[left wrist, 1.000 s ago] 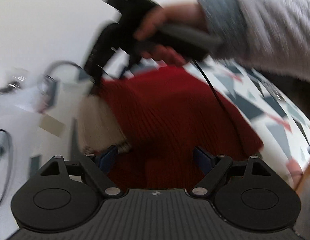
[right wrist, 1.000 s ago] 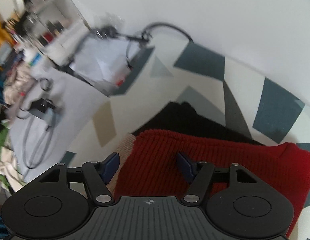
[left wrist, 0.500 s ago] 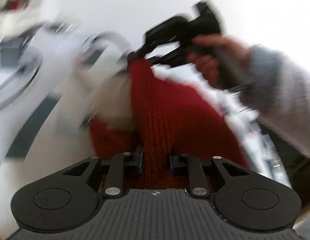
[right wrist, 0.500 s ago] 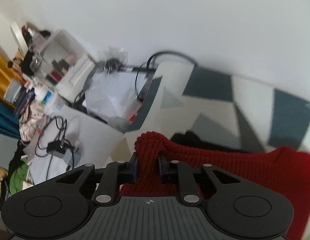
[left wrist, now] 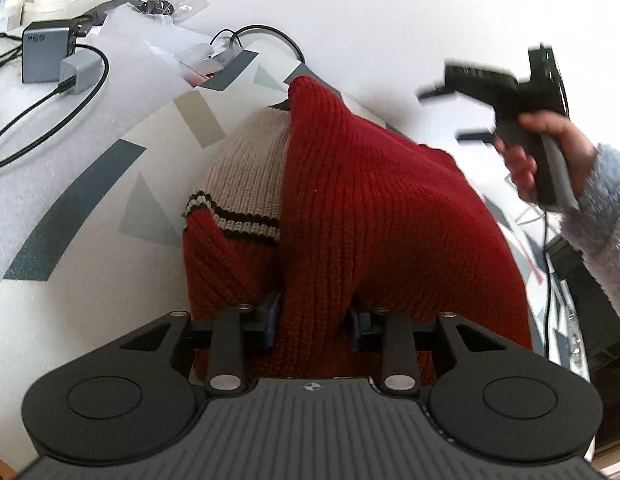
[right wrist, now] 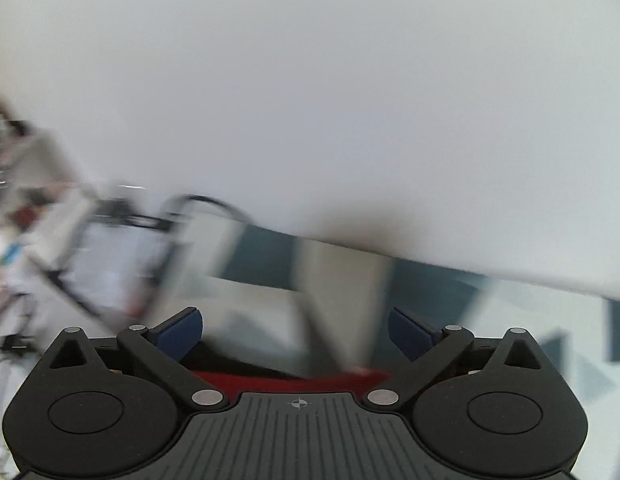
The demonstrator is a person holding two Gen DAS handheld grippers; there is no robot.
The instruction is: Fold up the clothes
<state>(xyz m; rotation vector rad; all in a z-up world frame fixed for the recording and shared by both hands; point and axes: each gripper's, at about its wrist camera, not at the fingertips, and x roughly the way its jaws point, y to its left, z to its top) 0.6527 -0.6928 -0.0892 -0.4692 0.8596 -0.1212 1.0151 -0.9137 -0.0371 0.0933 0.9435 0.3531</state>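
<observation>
We see the left tool [left wrist: 311, 320] still clamped on a fold of the red ribbed knit sweater with a beige striped panel [left wrist: 349, 208], which lies bunched on the white counter with grey geometric shapes [left wrist: 110, 184]. Half a second ago the right tool [right wrist: 296, 330] pinched the sweater's far corner; now it stands wide and empty, lifted away toward 2 o'clock in the left view, held by a hand [left wrist: 549, 152].

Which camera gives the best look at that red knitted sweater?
The left wrist view. There the red sweater fills the middle, ribbed knit, beige panel and stripes all sharp, pinched in the left gripper. The right wrist view is blurred and shows only a thin red strip behind the open right gripper.
</observation>
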